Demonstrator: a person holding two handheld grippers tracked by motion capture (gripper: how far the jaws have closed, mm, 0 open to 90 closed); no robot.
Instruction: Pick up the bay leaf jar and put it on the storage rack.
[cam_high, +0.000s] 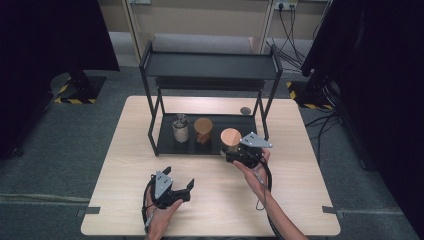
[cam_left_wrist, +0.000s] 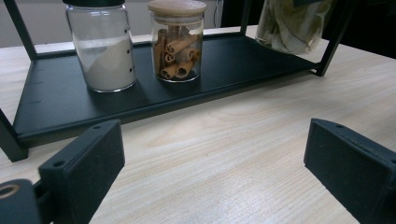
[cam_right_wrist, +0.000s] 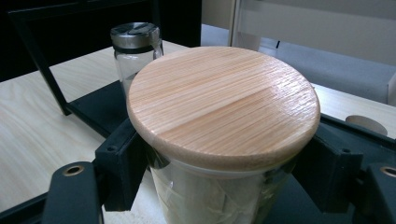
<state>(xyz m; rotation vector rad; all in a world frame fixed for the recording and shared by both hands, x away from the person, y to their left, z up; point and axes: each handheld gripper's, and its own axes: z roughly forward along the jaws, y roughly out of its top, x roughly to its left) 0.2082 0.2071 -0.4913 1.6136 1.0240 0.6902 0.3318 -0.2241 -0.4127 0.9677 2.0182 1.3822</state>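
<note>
A glass jar with a bamboo lid (cam_right_wrist: 224, 107) holds pale dried leaves, and my right gripper (cam_right_wrist: 224, 179) is shut on its glass body just under the lid. In the high view this jar (cam_high: 231, 139) is at the front right of the black rack's lower shelf (cam_high: 167, 145), with the right gripper (cam_high: 229, 153) beside it. I cannot tell whether it rests on the shelf. My left gripper (cam_high: 178, 178) stands open over the table's front, nothing between its jaws. In its own view the left gripper (cam_left_wrist: 217, 163) faces the rack.
A jar of white powder with a metal lid (cam_left_wrist: 105, 46) and a jar of cinnamon sticks (cam_left_wrist: 177, 42) stand side by side on the lower shelf, left of the held jar (cam_left_wrist: 294, 23). The rack's upper shelf (cam_high: 210, 65) is bare. A small dark disc (cam_high: 245, 110) lies behind the rack.
</note>
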